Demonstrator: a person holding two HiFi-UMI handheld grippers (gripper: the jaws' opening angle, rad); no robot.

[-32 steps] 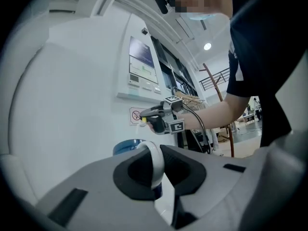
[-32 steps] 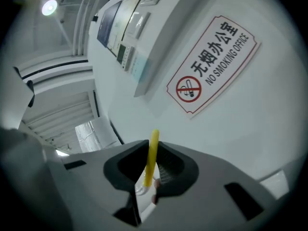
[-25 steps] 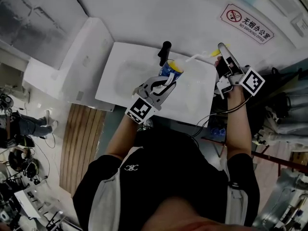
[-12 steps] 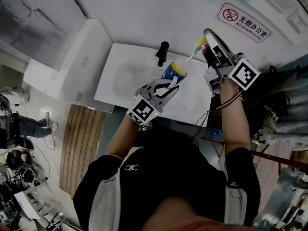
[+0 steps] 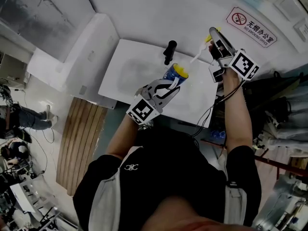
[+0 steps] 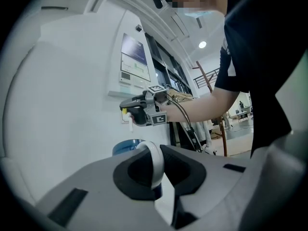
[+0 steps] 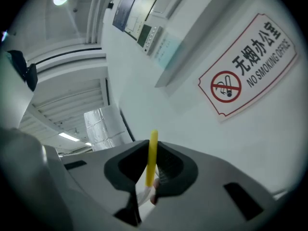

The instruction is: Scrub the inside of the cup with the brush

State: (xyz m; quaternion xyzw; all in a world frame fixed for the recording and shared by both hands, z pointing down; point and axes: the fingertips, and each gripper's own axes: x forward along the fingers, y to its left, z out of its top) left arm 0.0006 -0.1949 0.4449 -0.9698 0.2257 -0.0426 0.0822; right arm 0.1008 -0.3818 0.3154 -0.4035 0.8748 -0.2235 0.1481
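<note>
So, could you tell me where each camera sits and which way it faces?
Head view: on the person's head, facing steeply down at the white table; both forearms and the torso show.
Left gripper view: on the left gripper, looking along its jaws past the cup toward the right gripper; an arm and torso show.
Right gripper view: on the right gripper, tilted up at the wall's no-smoking sign, the brush between its jaws.
Shared: head and right gripper views both show the sign.
</note>
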